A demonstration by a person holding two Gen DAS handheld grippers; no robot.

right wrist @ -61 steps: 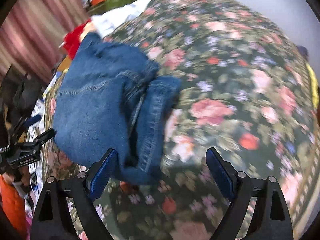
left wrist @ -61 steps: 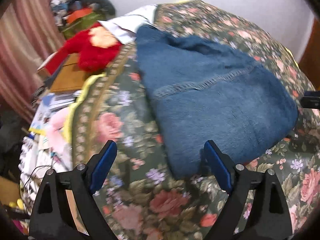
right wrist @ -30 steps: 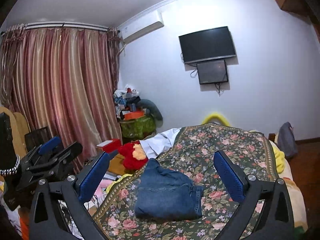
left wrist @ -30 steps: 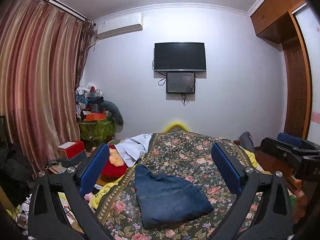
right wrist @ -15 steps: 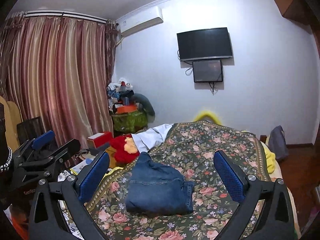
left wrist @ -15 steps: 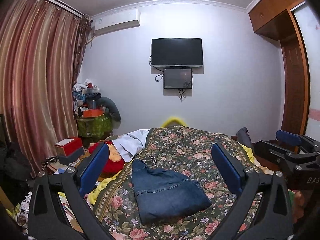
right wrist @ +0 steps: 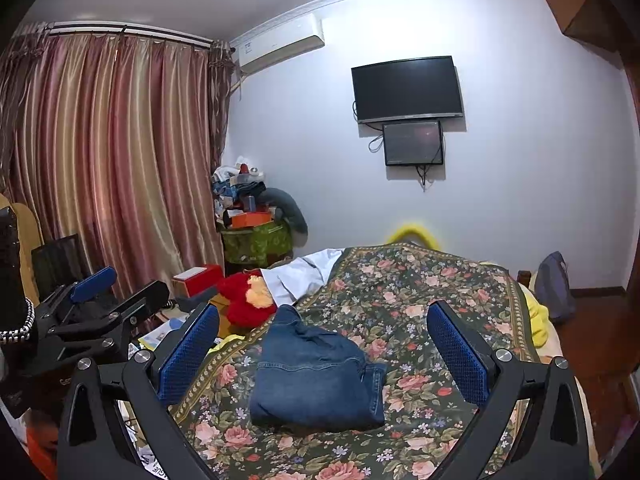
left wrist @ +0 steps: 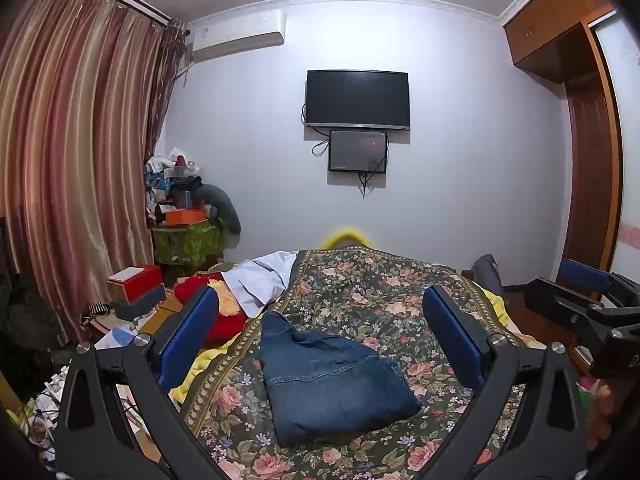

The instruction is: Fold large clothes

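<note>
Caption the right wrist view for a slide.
Folded jeans lie on the floral bedspread, framed by the open right gripper.

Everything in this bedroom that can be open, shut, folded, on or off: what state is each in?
jeans: folded, lying on the floral bedspread
left gripper: open, empty
right gripper: open, empty
television: screen dark
curtains: drawn shut

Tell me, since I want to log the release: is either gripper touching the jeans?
Apart. In both wrist views the left gripper and right gripper are open, held well back from the folded jeans on the bed.
</note>
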